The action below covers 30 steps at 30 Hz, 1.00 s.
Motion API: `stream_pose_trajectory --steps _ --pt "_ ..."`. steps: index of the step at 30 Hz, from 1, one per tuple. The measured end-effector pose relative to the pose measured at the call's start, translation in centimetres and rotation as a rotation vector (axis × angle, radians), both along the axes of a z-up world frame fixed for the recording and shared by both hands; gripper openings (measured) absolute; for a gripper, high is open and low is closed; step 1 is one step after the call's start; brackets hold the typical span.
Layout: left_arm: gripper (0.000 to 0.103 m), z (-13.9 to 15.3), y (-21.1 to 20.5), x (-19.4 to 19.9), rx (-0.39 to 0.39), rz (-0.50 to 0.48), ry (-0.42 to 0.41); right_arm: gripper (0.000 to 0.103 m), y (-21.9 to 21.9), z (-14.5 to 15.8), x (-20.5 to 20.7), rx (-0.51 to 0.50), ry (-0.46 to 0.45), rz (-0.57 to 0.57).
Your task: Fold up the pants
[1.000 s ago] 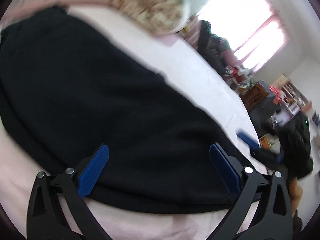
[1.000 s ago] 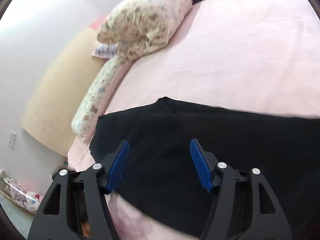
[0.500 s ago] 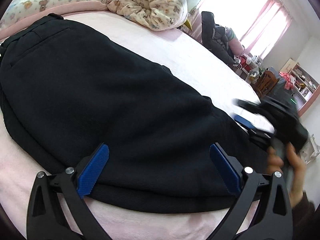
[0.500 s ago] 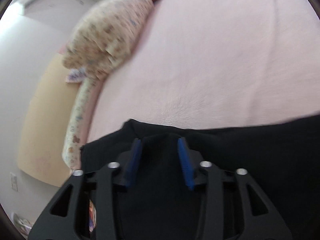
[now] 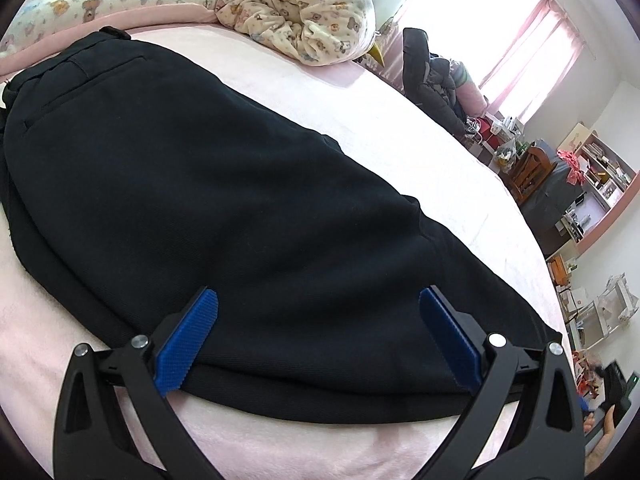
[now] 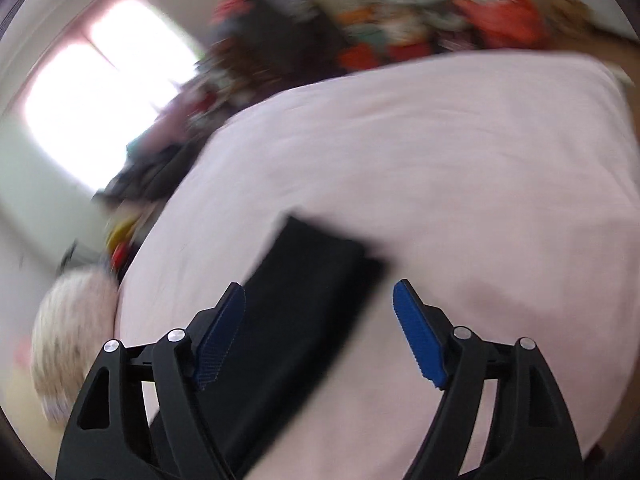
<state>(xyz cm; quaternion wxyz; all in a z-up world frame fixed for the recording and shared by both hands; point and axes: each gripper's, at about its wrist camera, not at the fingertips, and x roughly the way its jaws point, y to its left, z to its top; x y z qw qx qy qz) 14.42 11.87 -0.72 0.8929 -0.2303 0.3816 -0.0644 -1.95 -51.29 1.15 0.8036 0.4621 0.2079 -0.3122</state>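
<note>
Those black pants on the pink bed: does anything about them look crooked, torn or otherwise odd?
Nothing stands out. The black pants lie flat and fairly smooth on the pink bed, with no tear showing. The right wrist view is too blurred to judge the leg end.

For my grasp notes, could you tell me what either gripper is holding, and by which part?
Nothing: both the left gripper and right gripper stand open above the black fabric pants, pads not pressing on them.

The right wrist view was smeared by motion: the clutter (image 6: pixel 360 20) beyond the bed (image 6: pixel 460 160) read only as colour patches. The pants (image 6: pixel 304 300) ran out of that picture's bottom edge, and in the left wrist view their waistband end (image 5: pixel 8 92) was cut off at the left.
</note>
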Motion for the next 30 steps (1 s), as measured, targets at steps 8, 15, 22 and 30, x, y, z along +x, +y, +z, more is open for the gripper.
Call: stream_pose_trajectory --steps 8,15,22,30 --pt "0.101 -0.1 -0.4 0.0 0.035 -0.005 -0.007 0.08 -1.0 -5.1 0.4 0.104 0.029 0.046" --pt "0.101 -0.2 -0.6 0.1 0.048 -0.004 -0.004 0.08 0.2 -5.3 2.7 0.142 -0.015 0.156" --pt "0.101 -0.3 -0.7 0.1 0.055 -0.003 -0.002 0.08 -0.5 -5.9 4.2 0.167 -0.074 0.136" --pt "0.101 -0.3 -0.8 0.2 0.064 -0.004 0.002 0.046 -2.5 -7.1 5.7 0.229 -0.138 0.066"
